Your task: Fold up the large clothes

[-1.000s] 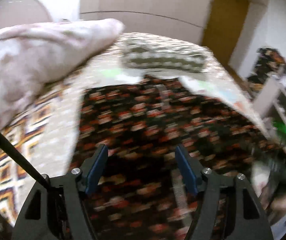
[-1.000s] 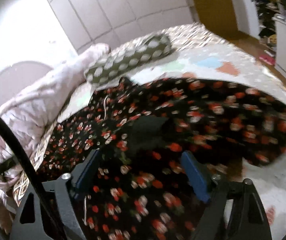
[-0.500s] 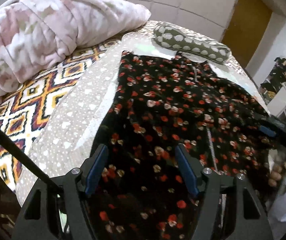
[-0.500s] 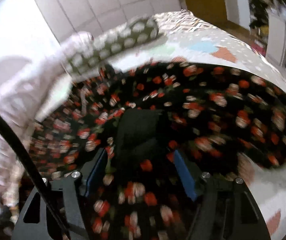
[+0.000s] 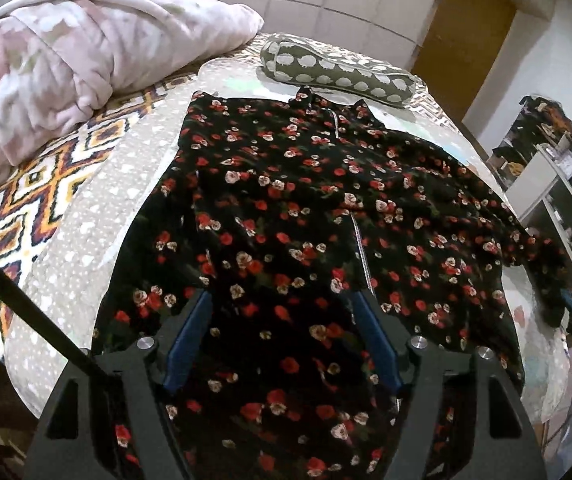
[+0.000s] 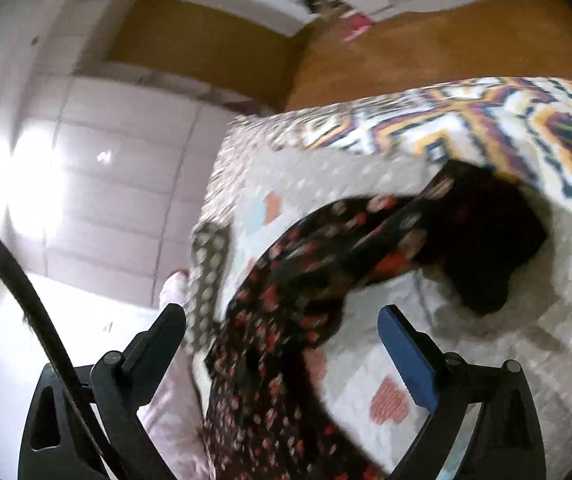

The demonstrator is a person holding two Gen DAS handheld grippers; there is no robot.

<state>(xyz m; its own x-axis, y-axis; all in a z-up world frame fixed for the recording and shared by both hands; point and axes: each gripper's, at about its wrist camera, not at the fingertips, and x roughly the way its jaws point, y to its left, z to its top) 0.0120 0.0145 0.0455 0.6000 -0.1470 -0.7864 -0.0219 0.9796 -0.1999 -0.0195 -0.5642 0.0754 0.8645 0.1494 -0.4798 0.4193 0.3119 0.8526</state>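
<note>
Left gripper (image 5: 282, 312) jaws spread wide, blue-padded fingers (image 5: 190, 336) apart with nothing pinched; black floral fabric fills the gap beneath them, contact unclear. Right gripper (image 6: 282, 332) also wide open, nothing clamped; a blurred strip of the garment runs up between its fingers, one black finger (image 6: 166, 328) on the left, one blue pad on the right.

Black floral-print long garment with red and cream roses (image 5: 317, 216) lies spread front-up across the bed; collar end points toward the far pillow, a thin silver zip line (image 5: 359, 248) runs down the middle; left edge fairly straight, right side rumpled and fanned out toward the bed edge; hem end runs under the left gripper and out of view. In the right wrist view the same garment (image 6: 286, 304) is heavily motion-blurred, one dark end bunched into a fold (image 6: 481, 240) on the cover.

Bedding: beige white-dotted quilted bed cover (image 5: 82, 240) under the garment; orange-navy-white diamond-pattern panel (image 5: 30, 200) to its left; pink and white fluffy blanket (image 5: 86, 64) heaped at the far left; olive bolster pillow with white spots (image 5: 333, 70) just beyond the collar, not touching as far as I can tell. Black cable (image 5: 18, 300) crosses the lower left of the left wrist view.
</note>
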